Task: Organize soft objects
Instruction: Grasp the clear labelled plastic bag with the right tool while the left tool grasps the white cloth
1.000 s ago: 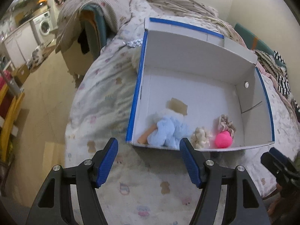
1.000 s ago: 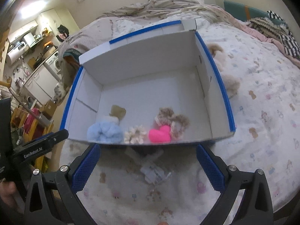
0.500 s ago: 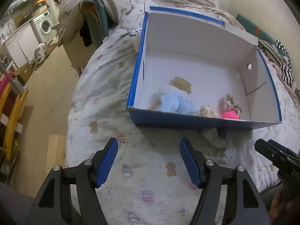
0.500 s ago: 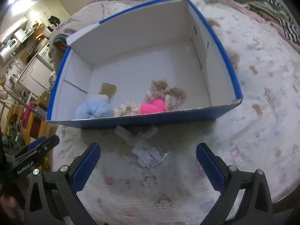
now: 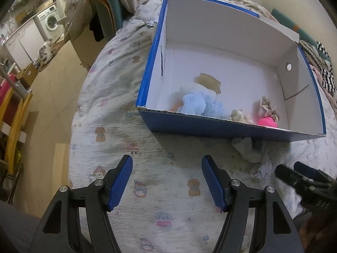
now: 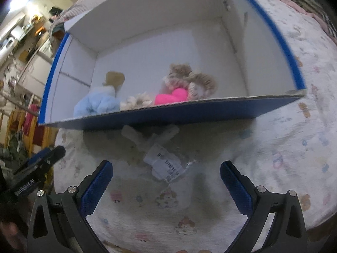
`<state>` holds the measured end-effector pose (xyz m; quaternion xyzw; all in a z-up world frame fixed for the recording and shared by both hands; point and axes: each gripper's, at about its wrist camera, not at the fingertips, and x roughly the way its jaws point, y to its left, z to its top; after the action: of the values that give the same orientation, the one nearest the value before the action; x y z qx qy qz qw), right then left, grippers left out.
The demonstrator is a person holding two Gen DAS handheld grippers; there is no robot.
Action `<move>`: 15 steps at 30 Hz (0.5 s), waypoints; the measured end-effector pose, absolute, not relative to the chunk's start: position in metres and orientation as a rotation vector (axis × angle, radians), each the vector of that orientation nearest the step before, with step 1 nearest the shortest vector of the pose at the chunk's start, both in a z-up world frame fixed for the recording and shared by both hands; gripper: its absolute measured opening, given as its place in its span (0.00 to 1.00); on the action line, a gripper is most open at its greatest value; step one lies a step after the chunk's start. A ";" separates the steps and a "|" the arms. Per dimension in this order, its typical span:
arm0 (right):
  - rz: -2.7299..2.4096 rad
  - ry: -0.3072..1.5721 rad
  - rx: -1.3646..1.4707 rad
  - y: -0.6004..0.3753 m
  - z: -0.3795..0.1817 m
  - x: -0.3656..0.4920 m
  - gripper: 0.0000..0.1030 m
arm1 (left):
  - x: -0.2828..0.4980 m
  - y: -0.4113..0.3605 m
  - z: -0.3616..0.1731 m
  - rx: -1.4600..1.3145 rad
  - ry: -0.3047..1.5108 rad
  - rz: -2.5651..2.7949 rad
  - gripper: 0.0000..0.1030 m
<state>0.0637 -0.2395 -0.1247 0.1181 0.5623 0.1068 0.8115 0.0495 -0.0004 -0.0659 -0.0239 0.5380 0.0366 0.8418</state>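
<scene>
- One box (image 5: 221,130), blue outside and white inside, sits open on the bed (image 5: 118,105), which is covered with a sheet printed in small cartoon figures.
- Four soft things lie in the box, all along its near wall: one light-blue plush (image 6: 95,105) at the left, one small cream plush (image 6: 137,101) beside it, one bright pink heart-shaped plush (image 6: 171,97), and one beige curly-haired doll (image 6: 193,80) touching the pink one.
- One brown patch (image 6: 114,78) shows on the box floor just behind the blue plush (what it is cannot be told).
- One clear plastic bag with a printed label (image 6: 163,160) lies on the bed outside the box, just in front of its near wall; something pale and soft (image 6: 131,133) pokes out from it near the box.
- Left tongs (image 5: 167,181): parted, nothing between the blue pads, above bare sheet.
- Right tongs (image 6: 166,186): parted wide and empty, with the labelled bag just ahead of the tips.
</scene>
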 end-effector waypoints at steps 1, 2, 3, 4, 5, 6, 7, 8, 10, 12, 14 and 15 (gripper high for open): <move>0.233 1.210 0.238 -0.236 -0.127 0.064 1.00 | 0.050 0.000 -0.066 -0.054 1.139 0.079 0.63; 0.236 1.220 0.223 -0.232 -0.130 0.065 1.00 | 0.051 0.001 -0.067 -0.059 1.141 0.081 0.63; 0.239 1.228 0.209 -0.229 -0.132 0.067 1.00 | 0.052 0.002 -0.067 -0.066 1.146 0.084 0.63; 0.241 1.238 0.194 -0.225 -0.135 0.067 1.00 | 0.053 0.003 -0.068 -0.069 1.148 0.086 0.63; 0.244 1.247 0.171 -0.222 -0.137 0.067 1.00 | 0.054 0.004 -0.068 -0.073 1.151 0.089 0.63; 0.246 1.250 0.150 -0.221 -0.137 0.065 1.00 | 0.054 0.006 -0.069 -0.075 1.153 0.093 0.63; 0.249 1.247 0.138 -0.221 -0.137 0.062 1.00 | 0.054 0.008 -0.069 -0.075 1.154 0.098 0.63; 0.254 1.245 0.145 -0.223 -0.137 0.058 1.00 | 0.055 0.010 -0.070 -0.073 1.153 0.108 0.63; 0.269 1.259 0.158 -0.226 -0.140 0.054 1.00 | 0.055 0.016 -0.071 -0.077 1.156 0.130 0.63; 0.275 1.273 0.146 -0.227 -0.144 0.052 1.00 | 0.056 0.020 -0.073 -0.097 1.164 0.133 0.63; 0.279 1.292 0.143 -0.225 -0.150 0.055 1.00 | 0.057 0.022 -0.074 -0.109 1.170 0.131 0.63; 0.279 1.296 0.145 -0.224 -0.151 0.056 1.00 | 0.058 0.021 -0.075 -0.108 1.174 0.131 0.63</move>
<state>0.0561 -0.2239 -0.1515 0.0671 0.6010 0.1295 0.7858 0.0578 0.0211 -0.0748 -0.0509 0.5533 0.0618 0.8291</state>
